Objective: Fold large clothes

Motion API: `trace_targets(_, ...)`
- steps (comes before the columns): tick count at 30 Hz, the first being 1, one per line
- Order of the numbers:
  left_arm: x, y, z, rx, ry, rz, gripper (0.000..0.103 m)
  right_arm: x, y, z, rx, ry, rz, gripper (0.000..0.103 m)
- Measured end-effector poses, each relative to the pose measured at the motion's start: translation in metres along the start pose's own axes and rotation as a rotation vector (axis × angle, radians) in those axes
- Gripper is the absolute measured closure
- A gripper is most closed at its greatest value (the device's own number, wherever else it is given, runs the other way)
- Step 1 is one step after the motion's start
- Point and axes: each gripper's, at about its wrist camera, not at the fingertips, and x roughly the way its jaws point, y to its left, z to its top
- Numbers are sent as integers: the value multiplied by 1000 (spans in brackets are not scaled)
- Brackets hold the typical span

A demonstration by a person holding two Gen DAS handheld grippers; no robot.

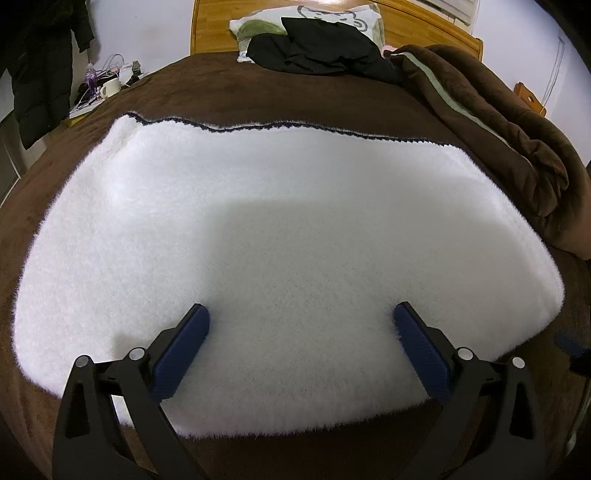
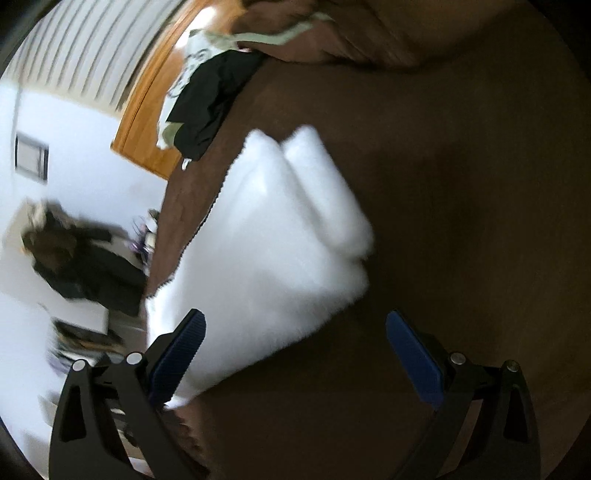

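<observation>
Bedding comes first: a brown plush bedspread (image 1: 229, 96) covers the whole bed, with a rumpled brown fleece blanket (image 1: 491, 122) heaped at two o'clock in the left wrist view. On the bedspread lies the task's piece, a large white fluffy fleece garment (image 1: 280, 221) with a dark-stitched far edge, folded to a broad flat slab filling the centre. A black crumpled garment (image 1: 325, 48) rests on a printed white pillow (image 1: 258, 26) at twelve o'clock.

The left gripper (image 1: 301, 314) stands with jaws spread wide, tips pressed into the pile at six o'clock, nothing between the pads. The right gripper (image 2: 295, 325) is likewise spread and empty, its view smeared and tilted, with the white fleece's layered corner at eleven o'clock from it.

Risks, as I judge them: thick pile may let the pads catch only the top layer, so the fold would peel apart. A hurried right hand could snag that layered corner. Springy bulk could also make the slab reopen.
</observation>
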Motion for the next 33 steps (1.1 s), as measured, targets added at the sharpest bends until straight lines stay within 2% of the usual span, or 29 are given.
trace_targets(2,0,0,0,-1,1,0,6,9,-12,-2,80,2,44,9)
trace_targets(5,1,0,1,-1,6,-3,6,23,-17,-3,121,-1,72,11)
trace_targets(7,1,0,2,0,8,-4,6,31,-11,0,106,-20,80,11)
trace_targets(9,1,1,2,-1,8,-3,6,39,-3,6,89,-27,114,16)
trace_targets(11,1,1,2,0,8,-4,6,49,3,12,85,-31,102,17)
trace_targets(13,1,1,2,-1,7,-4,6,54,7,17,80,-34,88,23)
trace_targets(14,1,0,2,-1,5,-4,6,55,9,18,75,-38,74,31)
trace_targets(15,1,0,2,-2,4,-4,6,56,9,19,75,-43,60,46)
trace_targets(17,1,0,2,-2,0,-2,6,58,1,20,89,-44,40,65)
trace_targets(20,1,-1,1,-2,-2,0,6,57,-6,19,104,-46,84,78)
trace_targets(24,2,-1,2,-3,-1,2,6,51,9,17,30,-75,65,82)
trace_targets(33,2,-1,6,-15,14,15,6,28,57,19,-92,-128,118,84)
